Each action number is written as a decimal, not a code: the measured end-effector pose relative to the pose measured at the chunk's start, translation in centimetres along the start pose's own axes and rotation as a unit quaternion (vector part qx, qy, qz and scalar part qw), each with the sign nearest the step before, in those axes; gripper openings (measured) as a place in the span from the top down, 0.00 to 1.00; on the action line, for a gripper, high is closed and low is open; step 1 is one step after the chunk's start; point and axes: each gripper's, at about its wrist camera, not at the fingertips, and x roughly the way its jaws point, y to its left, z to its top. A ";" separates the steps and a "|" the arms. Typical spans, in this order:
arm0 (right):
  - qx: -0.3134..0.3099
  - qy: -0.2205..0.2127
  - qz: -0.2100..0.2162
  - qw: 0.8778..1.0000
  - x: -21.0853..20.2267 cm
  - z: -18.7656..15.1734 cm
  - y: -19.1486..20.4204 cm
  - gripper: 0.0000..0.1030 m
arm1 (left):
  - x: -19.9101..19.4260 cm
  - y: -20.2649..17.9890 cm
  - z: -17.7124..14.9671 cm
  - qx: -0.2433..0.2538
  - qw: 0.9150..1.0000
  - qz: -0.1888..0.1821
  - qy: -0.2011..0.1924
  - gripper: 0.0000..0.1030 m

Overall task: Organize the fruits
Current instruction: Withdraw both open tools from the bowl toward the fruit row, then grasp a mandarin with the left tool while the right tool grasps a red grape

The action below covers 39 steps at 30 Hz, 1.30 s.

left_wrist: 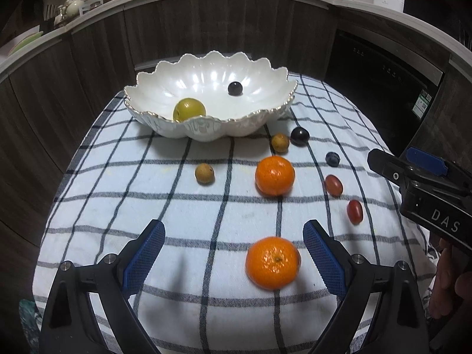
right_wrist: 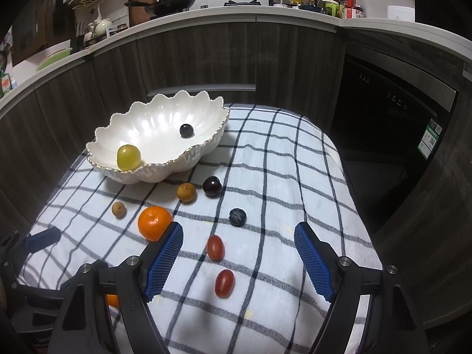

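tongs both gape empty: my left gripper (left_wrist: pixel 233 253) frames the near mandarin (left_wrist: pixel 273 262), my right gripper (right_wrist: pixel 237 253) two grape tomatoes (right_wrist: pixel 215 247); bowl (left_wrist: pixel 165 124) at twelve o'clock.

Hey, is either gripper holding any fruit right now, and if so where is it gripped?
Nothing is held. The left gripper and right gripper are both open above the checked cloth, with no fruit touching their pads.

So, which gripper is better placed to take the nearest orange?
Left. The left gripper is open with the nearest orange lying between its fingers. The right gripper instead frames two red grape tomatoes.
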 end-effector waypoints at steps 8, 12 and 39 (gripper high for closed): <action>-0.008 0.004 -0.002 1.000 0.4 -1.7 0.2 0.24 | 0.2 -0.6 -0.9 0.013 1.000 0.003 -0.003 0.07; -0.010 0.002 -0.005 1.000 0.6 -2.4 0.2 0.24 | 0.3 -1.1 -1.5 0.020 1.000 -0.003 -0.005 0.13; -0.023 0.014 0.011 1.000 2.8 -5.1 0.8 0.45 | 2.4 -3.4 -3.5 0.064 0.998 -0.014 0.011 0.39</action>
